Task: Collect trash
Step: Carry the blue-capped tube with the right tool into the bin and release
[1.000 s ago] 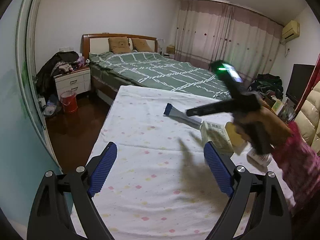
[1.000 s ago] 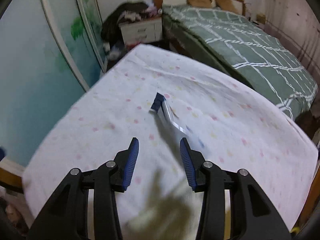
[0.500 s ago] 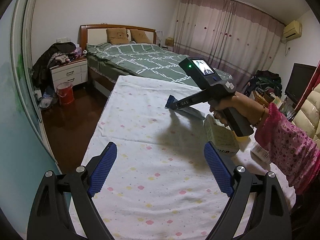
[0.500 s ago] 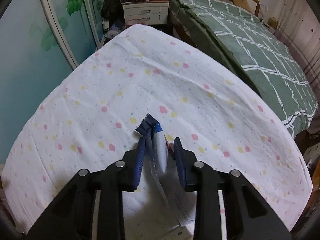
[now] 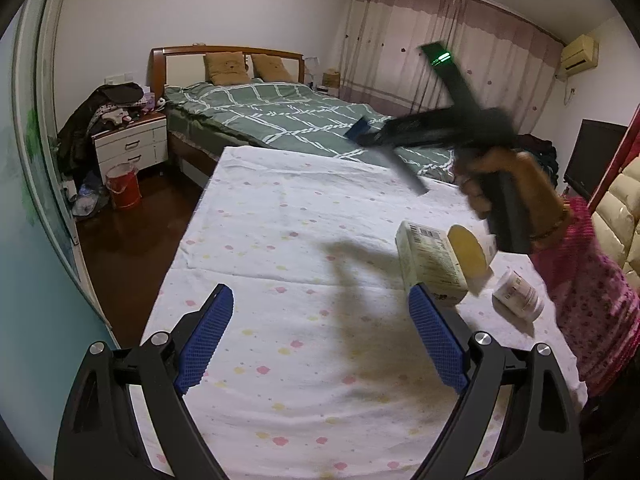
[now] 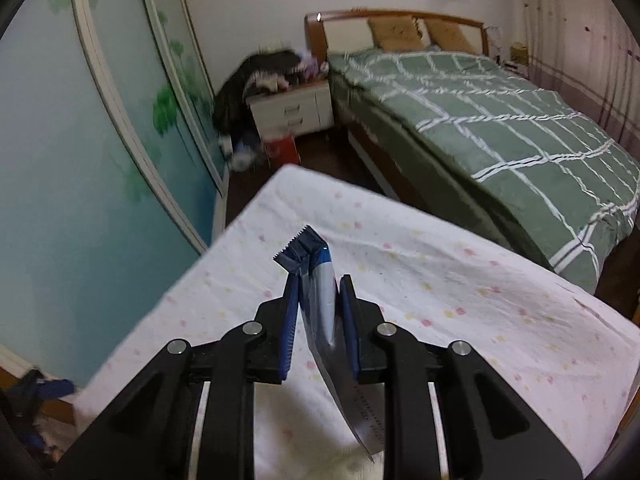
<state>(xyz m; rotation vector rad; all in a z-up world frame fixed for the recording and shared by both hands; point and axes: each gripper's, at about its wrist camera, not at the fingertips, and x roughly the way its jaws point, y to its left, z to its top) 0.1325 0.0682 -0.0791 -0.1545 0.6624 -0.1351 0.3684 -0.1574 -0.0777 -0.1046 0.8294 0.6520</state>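
Trash in hand: the right hand-held gripper (image 6: 318, 308) pinches a blue-and-silver wrapper (image 6: 316, 280) between its pads, lifted clear of the surface (image 6: 460, 292), a spotted white cloth. The wrapper's serrated blue end sticks out past the fingertips, while its long silver tail hangs down behind the pads and out of the grip. In the left wrist view the same gripper (image 5: 360, 130) shows as a blurred dark shape raised above the cloth, the wrapper's blue tip (image 5: 357, 128) poking from its front.

The left hand-held gripper (image 5: 320, 336) hangs low over the near part of the surface with its fingers spread wide and nothing between them. Beside its right finger lies a cream carton (image 5: 430, 264) on its side, touching a round yellow-faced lid or tub (image 5: 470, 256); a small white jar (image 5: 518, 294) lies a little further right.

Risks, as I judge them: the wrapper is thin, slick film held near one end, so a fast swing could let it slide out or the loose tail could snag on the cloth or on the carton. The red bin (image 6: 282, 148) stands on the floor by the nightstand (image 6: 292, 110), well apart from the surface, so the carry is long and a drop would land on the dark floor. The spread left fingers sit close enough to the carton to nudge it if moved carelessly.
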